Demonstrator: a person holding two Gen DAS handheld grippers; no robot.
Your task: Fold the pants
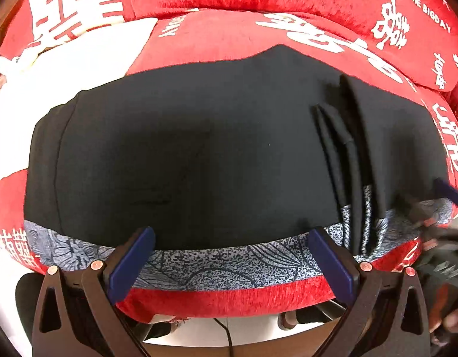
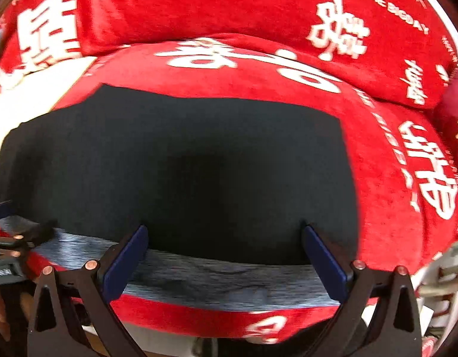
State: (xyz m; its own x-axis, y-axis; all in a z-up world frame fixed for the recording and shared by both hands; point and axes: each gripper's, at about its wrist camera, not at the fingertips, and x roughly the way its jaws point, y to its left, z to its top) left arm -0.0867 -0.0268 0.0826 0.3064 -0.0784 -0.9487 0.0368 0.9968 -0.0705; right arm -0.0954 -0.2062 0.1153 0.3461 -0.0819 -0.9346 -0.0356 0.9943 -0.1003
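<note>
Two blue pads of the left tool (image 1: pixel 231 255) stand wide apart, empty, over black pants (image 1: pixel 184 154) lying flat on a red blanket (image 1: pixel 229 44), folds bunched at right. Right view, blurred: right tool (image 2: pixel 226 253) equally spread, gripping nothing, pants (image 2: pixel 184 163) cut off at left.

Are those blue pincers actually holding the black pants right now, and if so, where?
No, nothing is held. Both the left gripper and the right gripper are open, hovering at the near edge of the black pants, above their patterned grey waistband.
</note>
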